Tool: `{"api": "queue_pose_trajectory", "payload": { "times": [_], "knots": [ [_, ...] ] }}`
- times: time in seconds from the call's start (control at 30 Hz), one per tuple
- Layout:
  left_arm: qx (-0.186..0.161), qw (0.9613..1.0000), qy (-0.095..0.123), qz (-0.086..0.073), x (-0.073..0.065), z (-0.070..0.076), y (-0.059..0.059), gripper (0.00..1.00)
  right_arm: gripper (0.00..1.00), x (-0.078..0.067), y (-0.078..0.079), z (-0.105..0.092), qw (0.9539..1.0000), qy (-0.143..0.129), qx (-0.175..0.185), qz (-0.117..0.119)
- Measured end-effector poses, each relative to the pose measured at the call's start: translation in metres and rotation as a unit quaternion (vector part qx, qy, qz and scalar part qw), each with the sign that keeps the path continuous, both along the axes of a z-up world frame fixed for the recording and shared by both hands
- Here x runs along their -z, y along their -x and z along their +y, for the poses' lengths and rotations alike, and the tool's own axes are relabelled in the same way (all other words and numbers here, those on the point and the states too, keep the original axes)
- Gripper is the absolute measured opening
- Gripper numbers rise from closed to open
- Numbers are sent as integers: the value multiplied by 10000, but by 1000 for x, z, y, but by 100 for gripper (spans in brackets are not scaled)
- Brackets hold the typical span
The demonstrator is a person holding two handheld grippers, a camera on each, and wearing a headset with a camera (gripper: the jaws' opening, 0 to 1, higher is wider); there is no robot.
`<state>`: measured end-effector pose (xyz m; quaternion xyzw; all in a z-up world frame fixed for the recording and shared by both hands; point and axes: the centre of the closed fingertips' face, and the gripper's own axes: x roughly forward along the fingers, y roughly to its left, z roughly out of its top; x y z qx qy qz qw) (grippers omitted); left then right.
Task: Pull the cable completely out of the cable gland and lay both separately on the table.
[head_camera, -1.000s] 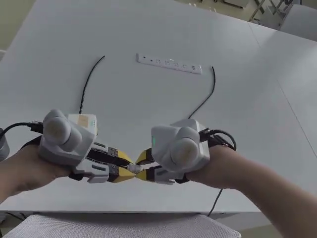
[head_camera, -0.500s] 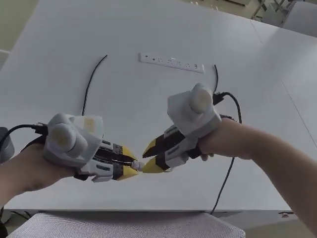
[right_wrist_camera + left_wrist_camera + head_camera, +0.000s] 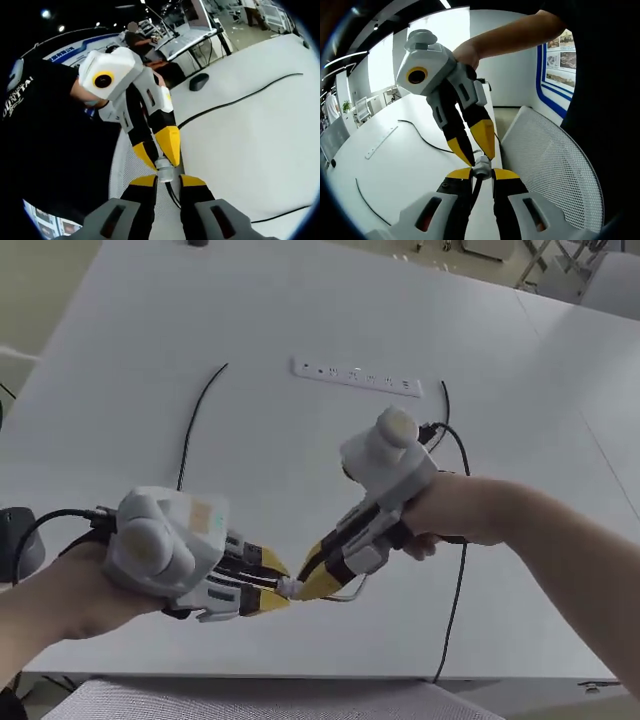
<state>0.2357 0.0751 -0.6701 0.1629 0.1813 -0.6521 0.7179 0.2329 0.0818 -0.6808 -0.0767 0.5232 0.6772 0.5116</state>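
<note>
Cable gland (image 3: 481,168) — small, white — held in the air above the near edge of the table (image 3: 300,470), caught tip to tip between the two tools. Left gripper (image 3: 272,592) coming in from the left, jaws closed on the gland's body. Right gripper (image 3: 315,583) slanting down from the upper right, jaws likewise closed; appears to clamp the cable (image 3: 172,195) right at the gland's mouth, though the contact is too small to settle. Long axis of gland and cable lying along the line from one gripper to the other, so the pull calls for drawing the two straight apart along that line. Both grippers equally near — each touching the work. Loose cable trailing beneath the right gripper. Bare white tabletop ahead for laying down, with a power strip (image 3: 357,378) and a stray black lead (image 3: 195,425) well beyond. Mesh chair (image 3: 545,160) just below the table edge.
</note>
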Motion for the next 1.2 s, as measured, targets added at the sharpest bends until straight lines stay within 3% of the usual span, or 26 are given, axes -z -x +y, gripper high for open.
{"api": "queue_pose_trajectory", "payload": {
  "times": [0.5,0.7,0.9,1.2],
  "knots": [
    [283,9995,-35,-141,-5,-5,2,15,10,-9,5,3,9980,-435,48,453],
    [479,9987,-97,-152,-2,-11,8,15,10,-7,10,-2,9974,-348,-38,627],
    [665,9973,-141,-274,-6,-16,14,15,9,-12,17,-8,9961,-502,-336,639],
    [729,9964,-220,-372,-7,-18,13,15,9,-13,19,-10,9950,-492,-372,779]
  ]
}}
